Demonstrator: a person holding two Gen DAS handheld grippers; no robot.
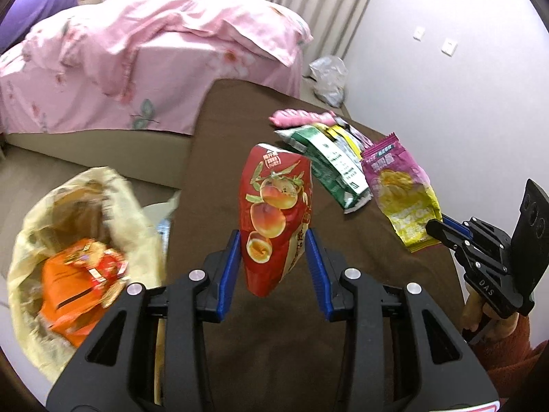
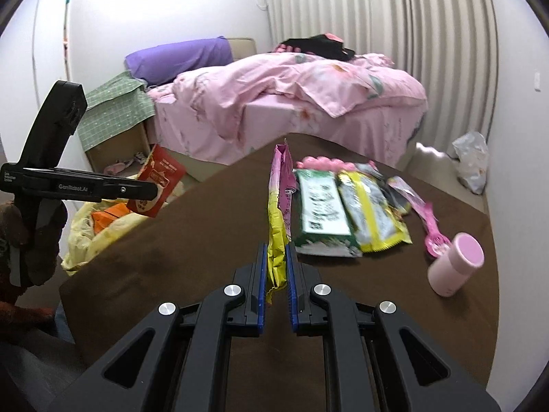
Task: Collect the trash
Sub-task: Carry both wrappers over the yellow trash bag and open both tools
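My left gripper (image 1: 272,237) is shut on a red snack bag with peaches (image 1: 274,213), held upright above the brown table (image 1: 219,158); the same red snack bag (image 2: 156,185) shows in the right wrist view, near the yellow trash bag (image 2: 103,230). My right gripper (image 2: 276,257) is shut on a purple and yellow snack bag (image 2: 279,213), lifted edge-on over the table; the purple and yellow snack bag (image 1: 401,192) hangs from the right gripper (image 1: 441,231) at the right. The yellow trash bag (image 1: 68,240) stands open at lower left, with orange packaging (image 1: 72,292) inside.
A green wrapper (image 2: 319,213), a yellow-edged wrapper (image 2: 370,213), a pink comb (image 2: 429,219) and a pink cylinder (image 2: 454,262) lie on the brown table (image 2: 206,240). Behind stands a bed with pink bedding (image 2: 291,96). A clear plastic bag (image 2: 471,161) sits by the wall.
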